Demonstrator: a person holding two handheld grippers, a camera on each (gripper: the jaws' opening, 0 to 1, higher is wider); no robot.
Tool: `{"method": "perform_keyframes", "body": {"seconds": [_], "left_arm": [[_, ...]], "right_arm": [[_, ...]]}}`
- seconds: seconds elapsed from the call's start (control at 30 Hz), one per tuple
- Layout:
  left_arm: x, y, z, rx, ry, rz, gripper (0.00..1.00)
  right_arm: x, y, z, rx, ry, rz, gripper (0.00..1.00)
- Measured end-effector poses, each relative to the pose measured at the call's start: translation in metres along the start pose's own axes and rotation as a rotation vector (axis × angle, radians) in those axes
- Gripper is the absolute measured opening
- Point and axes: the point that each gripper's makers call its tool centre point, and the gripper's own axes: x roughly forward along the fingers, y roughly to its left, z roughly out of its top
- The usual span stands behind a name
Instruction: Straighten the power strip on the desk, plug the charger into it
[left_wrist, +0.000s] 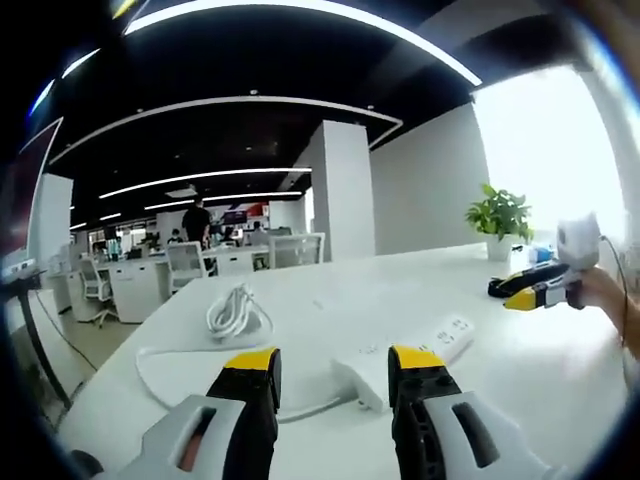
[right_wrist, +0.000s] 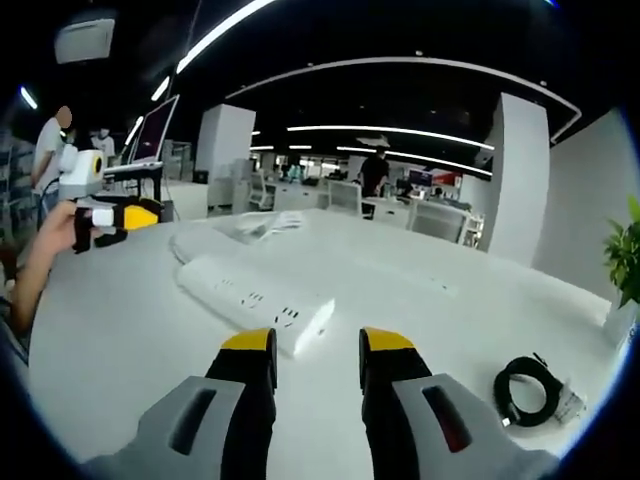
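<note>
A long white power strip (left_wrist: 412, 348) lies askew on the white desk (left_wrist: 330, 295), its near end just beyond my left gripper (left_wrist: 335, 365), which is open with nothing between its jaws. In the right gripper view the same power strip (right_wrist: 252, 294) runs away to the left. Its near end lies just past my right gripper (right_wrist: 318, 345), also open and holding nothing. A coiled black charger cable (right_wrist: 529, 385) with a pale plug lies on the desk (right_wrist: 420, 290) to the lower right. The strip's white cord is bundled in a coil (left_wrist: 236, 312).
A potted plant (left_wrist: 499, 217) stands at the desk's far edge by a bright window. A hand holds the right gripper (left_wrist: 532, 292) at the right of the left gripper view. The left gripper (right_wrist: 112, 216) shows at the left of the other. Office desks, chairs and people stand behind.
</note>
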Motion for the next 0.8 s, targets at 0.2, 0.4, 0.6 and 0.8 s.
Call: {"method": "perform_keyframes", "body": {"seconds": [0.2, 0.4, 0.6, 0.8], "left_arm": [[0.005, 0.001, 0.005, 0.016, 0.005, -0.001, 0.44], [0.009, 0.0, 0.009, 0.03, 0.012, -0.009, 0.44], [0.014, 0.002, 0.015, 0.034, 0.012, -0.006, 0.44], [0.02, 0.009, 0.019, 0.03, 0.016, 0.002, 0.44]], "right_arm": [[0.009, -0.002, 0.0, 0.003, 0.017, 0.011, 0.32], [0.015, -0.004, -0.001, 0.006, 0.026, 0.012, 0.32], [0.02, -0.004, -0.002, 0.008, 0.038, 0.019, 0.32], [0.026, -0.005, -0.001, 0.009, 0.041, 0.026, 0.32]]}}
